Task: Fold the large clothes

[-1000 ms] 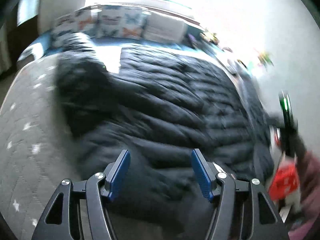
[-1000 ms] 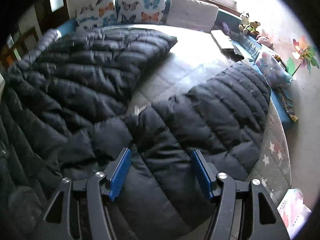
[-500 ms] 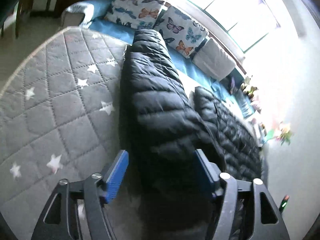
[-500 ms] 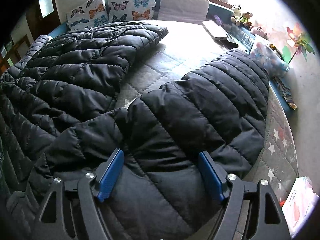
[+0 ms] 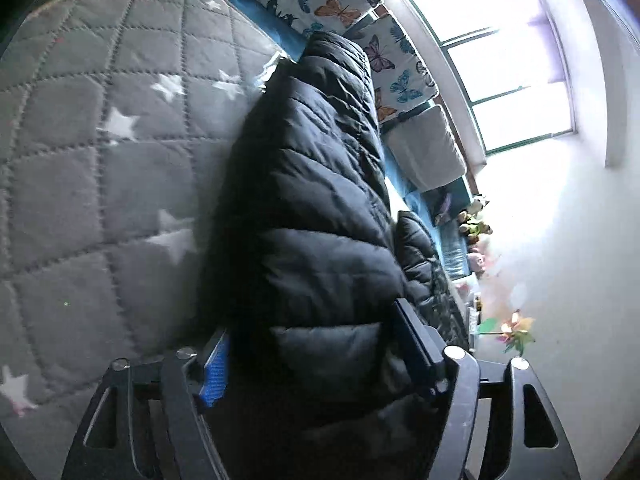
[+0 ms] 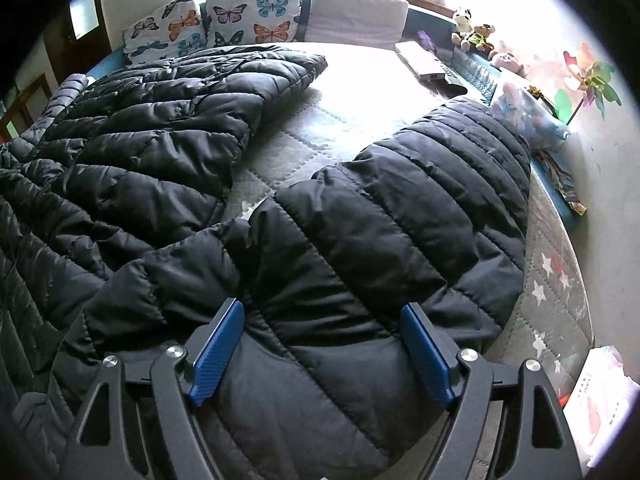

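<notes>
A black puffer jacket (image 6: 380,220) lies spread on a grey quilted bed cover with white stars (image 6: 348,100). One part runs to the left, another to the right. In the left wrist view a thick roll of the jacket (image 5: 304,200) stretches away along the bed cover (image 5: 80,160). My left gripper (image 5: 314,354) is closing on the near end of that roll, and the padding bulges against both blue pads. My right gripper (image 6: 320,344) points down over the near part of the jacket. Its jaws are opening wide, and the fabric lies between them without being pinched.
Butterfly-print pillows (image 6: 240,16) and a plain white pillow (image 6: 356,12) line the head of the bed under the window. Soft toys (image 6: 472,34), a flat white box (image 6: 424,62) and a paper pinwheel (image 6: 592,80) sit along the right side. A plastic bag (image 6: 600,392) lies low right.
My left gripper swung to the jacket's left edge, rolled, moved in close and narrowed its jaws around the padded roll. My right gripper stayed in place and its jaws spread wider.
</notes>
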{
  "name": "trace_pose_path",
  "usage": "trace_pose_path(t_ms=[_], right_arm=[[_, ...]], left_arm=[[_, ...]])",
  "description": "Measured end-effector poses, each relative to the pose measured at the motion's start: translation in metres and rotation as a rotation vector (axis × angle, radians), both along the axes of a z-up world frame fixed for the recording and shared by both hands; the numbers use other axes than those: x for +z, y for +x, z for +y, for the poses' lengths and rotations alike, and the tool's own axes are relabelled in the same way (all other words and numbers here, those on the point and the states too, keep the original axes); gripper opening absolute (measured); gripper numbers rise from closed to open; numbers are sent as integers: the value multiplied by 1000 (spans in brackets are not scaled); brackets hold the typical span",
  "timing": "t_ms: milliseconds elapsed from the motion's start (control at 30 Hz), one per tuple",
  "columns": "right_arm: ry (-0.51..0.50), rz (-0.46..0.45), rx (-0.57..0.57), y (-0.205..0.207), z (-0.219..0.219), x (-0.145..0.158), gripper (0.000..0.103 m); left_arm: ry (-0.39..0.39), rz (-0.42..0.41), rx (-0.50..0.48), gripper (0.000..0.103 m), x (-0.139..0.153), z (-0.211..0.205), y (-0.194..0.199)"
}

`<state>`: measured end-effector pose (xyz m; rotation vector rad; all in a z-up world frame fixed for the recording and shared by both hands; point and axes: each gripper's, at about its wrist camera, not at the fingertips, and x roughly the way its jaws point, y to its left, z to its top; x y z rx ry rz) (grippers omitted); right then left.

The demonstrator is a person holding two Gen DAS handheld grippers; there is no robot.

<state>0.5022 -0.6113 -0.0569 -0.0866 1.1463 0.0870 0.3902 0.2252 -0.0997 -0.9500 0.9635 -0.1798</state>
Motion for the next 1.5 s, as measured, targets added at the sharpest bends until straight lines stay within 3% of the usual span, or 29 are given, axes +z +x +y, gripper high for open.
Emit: trace_pose_path(t_ms=[33, 133, 367, 433, 500, 633, 700, 833, 1000, 1100, 1233, 1333, 1400, 1500], right_arm=[[-4, -1, -1, 0, 0, 0, 88], [-24, -6, 1, -1, 2, 2, 88], [-98, -51, 48, 2, 15, 13, 88], [-87, -65, 72, 7, 21, 14, 88], [-82, -51, 94, 15, 28, 5, 88], [-43, -82, 98, 35, 31, -3, 89], [-14, -81, 83, 51, 30, -7, 92], [-34, -121, 96, 73, 40, -15, 94], [-51, -109, 135, 86, 58, -7, 94], [53, -99, 183, 82, 68, 13, 91], [320, 21, 199, 95, 66, 23, 90], [374, 89, 182, 108, 72, 12, 79], [388, 135, 188, 116, 81, 0, 53], [361, 142, 195, 123, 99, -4, 29]], left_arm=[[9, -15, -3, 42, 0, -2, 2], [140, -57, 11, 16, 13, -11, -3], [427, -148, 211, 12, 65, -10, -65], [562, -146, 258, 12, 76, -14, -84], [616, -125, 286, 12, 76, -12, -95], [569, -95, 349, 12, 72, -3, -118], [589, -91, 384, 13, 71, 1, -134], [554, -56, 463, 13, 56, 25, -174], [562, 15, 405, 16, 37, 32, -189], [604, 16, 357, 19, 41, 34, -176], [651, 20, 307, 19, 49, 30, -161], [659, 25, 293, 19, 51, 31, -160], [658, 16, 288, 19, 53, 37, -157], [657, 5, 282, 17, 54, 40, -157]])
